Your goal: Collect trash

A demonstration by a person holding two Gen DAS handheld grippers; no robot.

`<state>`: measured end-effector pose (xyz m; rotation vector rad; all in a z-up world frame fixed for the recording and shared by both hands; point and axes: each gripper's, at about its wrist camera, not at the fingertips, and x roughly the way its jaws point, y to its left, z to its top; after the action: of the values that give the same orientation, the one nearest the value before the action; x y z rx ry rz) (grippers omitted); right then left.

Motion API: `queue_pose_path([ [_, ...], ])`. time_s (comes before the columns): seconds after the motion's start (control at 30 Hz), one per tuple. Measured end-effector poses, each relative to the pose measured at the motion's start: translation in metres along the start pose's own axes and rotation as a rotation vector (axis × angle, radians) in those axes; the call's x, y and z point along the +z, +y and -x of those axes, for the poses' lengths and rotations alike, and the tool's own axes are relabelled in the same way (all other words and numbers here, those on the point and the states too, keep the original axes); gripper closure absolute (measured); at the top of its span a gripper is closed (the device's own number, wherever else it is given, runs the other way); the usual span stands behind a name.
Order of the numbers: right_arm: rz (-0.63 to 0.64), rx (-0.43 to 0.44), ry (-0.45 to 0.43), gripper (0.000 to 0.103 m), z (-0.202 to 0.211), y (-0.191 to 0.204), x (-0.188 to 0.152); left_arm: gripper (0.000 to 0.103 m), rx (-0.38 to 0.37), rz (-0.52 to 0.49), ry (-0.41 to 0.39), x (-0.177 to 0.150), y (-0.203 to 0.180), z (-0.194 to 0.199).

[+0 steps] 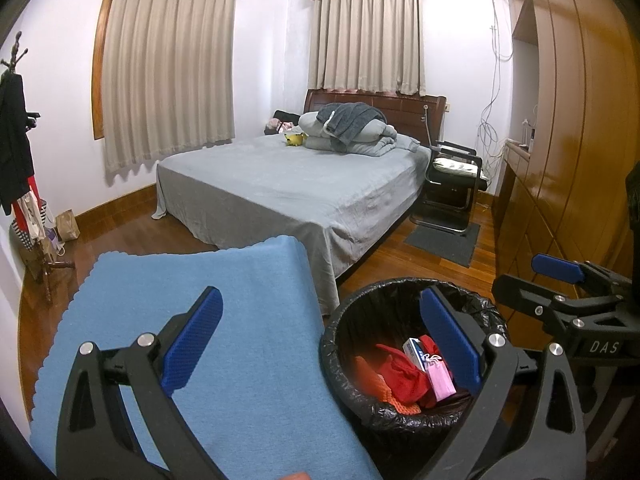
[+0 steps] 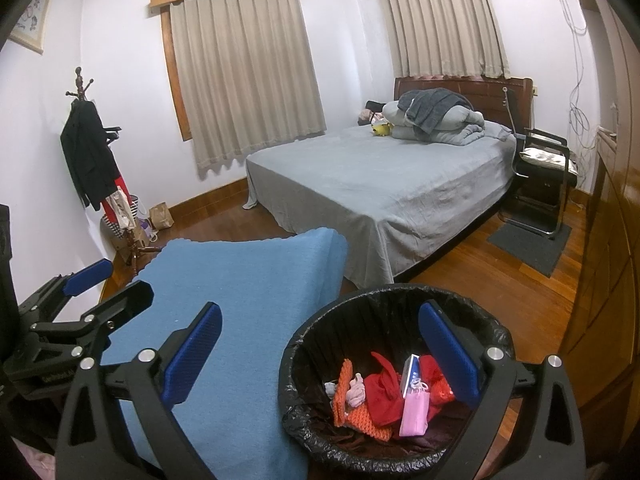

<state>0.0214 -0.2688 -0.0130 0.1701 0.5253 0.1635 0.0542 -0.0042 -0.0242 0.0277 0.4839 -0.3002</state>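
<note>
Right claw gapes wide and empty, left claw the same. The bin sits at five o'clock beside the blue-clothed table, trash already inside; no piece shows outside it.

Black gripper frames, blue ribbed fingers, silver screws

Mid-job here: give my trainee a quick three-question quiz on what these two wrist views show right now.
1. True or false: the left hand-held gripper is holding trash.
2. Which item lies in the black-lined bin? A) pink mini bag B) glass bottle C) banana peel
3. Fill in: the blue cloth sits to the ____ of the bin in both views.

Key: 1 false, both it and the right hand-held gripper are open and empty; 2 A; 3 left.
</note>
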Motion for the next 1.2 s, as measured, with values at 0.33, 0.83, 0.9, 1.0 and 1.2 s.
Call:
queue_pose_path([
  [0.33,0.001,-0.001,0.0,0.006,0.0001,0.0008,-0.0007,0.007,0.001,-0.001,-0.001,-0.0003,-0.0012,0.0],
  [0.83,0.001,0.001,0.001,0.006,-0.0004,0.0024,-0.0005,0.007,0.002,-0.002,0.0,-0.0002,-0.0023,-0.0004],
  [0.9,0.001,0.001,0.0,0.006,-0.0003,0.0026,-0.0006,0.007,0.002,-0.003,0.0,-0.0004,-0.0024,-0.0003],
  [1.0,0.001,0.001,0.0,0.006,-0.0004,0.0025,-0.0007,0.007,0.001,-0.002,0.001,-0.0004,-0.0023,-0.0002],
  [1.2,0.001,0.002,0.0,0.006,-0.0005,0.0029,-0.0003,0.007,0.002,-0.003,0.0,-0.0003,-0.003,-0.0002],
])
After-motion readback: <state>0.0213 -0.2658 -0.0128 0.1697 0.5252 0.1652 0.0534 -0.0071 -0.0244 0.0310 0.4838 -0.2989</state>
